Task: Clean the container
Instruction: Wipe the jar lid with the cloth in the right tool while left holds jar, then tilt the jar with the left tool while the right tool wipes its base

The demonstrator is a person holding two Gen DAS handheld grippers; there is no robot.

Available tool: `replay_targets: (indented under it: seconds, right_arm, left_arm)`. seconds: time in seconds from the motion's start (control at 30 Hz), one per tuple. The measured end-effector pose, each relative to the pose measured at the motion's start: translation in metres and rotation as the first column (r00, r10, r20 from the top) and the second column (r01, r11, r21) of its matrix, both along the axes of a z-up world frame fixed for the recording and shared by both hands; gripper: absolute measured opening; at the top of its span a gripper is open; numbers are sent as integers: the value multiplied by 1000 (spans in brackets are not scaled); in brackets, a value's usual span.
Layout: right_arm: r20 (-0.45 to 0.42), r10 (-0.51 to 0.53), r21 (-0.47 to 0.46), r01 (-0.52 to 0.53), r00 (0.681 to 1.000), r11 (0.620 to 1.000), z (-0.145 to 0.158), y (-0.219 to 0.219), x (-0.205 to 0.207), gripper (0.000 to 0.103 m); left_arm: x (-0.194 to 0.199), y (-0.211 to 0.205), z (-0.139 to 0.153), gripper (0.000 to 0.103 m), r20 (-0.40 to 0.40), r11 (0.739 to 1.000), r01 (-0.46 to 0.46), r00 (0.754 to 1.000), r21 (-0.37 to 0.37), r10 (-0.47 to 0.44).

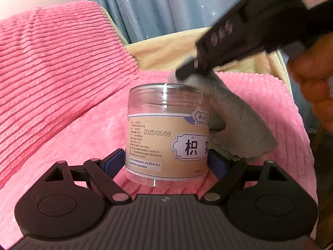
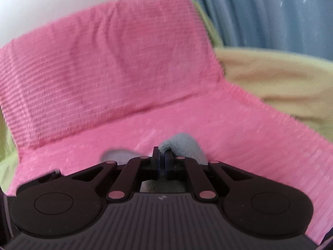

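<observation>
Pink ribbed plush fabric (image 1: 62, 66) covers the seat and backrest throughout both views; a tan blanket (image 1: 166, 48) lies beyond it, and a blue star-print curtain (image 1: 158, 6) hangs behind.

Task item: a clear plastic container (image 1: 166, 133), upright, lid off, standing on the pink fabric. It bears a tan label with printed characters and the date 2025/01/09.

Left gripper (image 1: 166, 163): jaws spread to the container's width, one blue pad against each side of its lower body. The container sits between the fingers, gripped.

Right gripper (image 1: 185, 74): seen from the left wrist view, it comes in from the upper right, ahead of the left tongs, its tip just above the container's rim on the far right side. A hand (image 1: 312, 83) grips its handle at the right edge. In the right wrist view the right gripper (image 2: 161, 159) has its jaws closed on a grey cloth (image 1: 235, 120), which bunches past the fingertips.

The cloth hangs from that tip and drapes down the container's right side, touching the wall. Both views show motion blur; the container's interior condition cannot be judged.
</observation>
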State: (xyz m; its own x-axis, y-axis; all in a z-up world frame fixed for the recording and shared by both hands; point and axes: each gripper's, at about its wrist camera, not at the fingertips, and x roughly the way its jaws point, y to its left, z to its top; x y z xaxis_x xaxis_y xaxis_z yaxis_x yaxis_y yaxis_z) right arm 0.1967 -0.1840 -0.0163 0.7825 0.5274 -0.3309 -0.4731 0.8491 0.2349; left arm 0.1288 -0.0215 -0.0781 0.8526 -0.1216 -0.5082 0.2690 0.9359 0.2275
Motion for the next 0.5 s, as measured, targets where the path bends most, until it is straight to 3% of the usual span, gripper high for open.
replay_targets:
  seconds: [0.17, 0.33, 0.5]
  right_arm:
    - [114, 96, 37, -101, 989, 994, 15, 5, -21, 3]
    - [50, 161, -48, -158, 986, 986, -1, 25, -15, 3]
    - [-18, 135, -70, -136, 991, 988, -17, 28, -2, 3]
  left_arm:
    - [6, 3, -1, 86, 18, 999, -16, 1000, -49, 17]
    - [12, 5, -3, 86, 41, 997, -18, 999, -74, 21]
    - [21, 3, -4, 86, 51, 998, -17, 998, -68, 21]
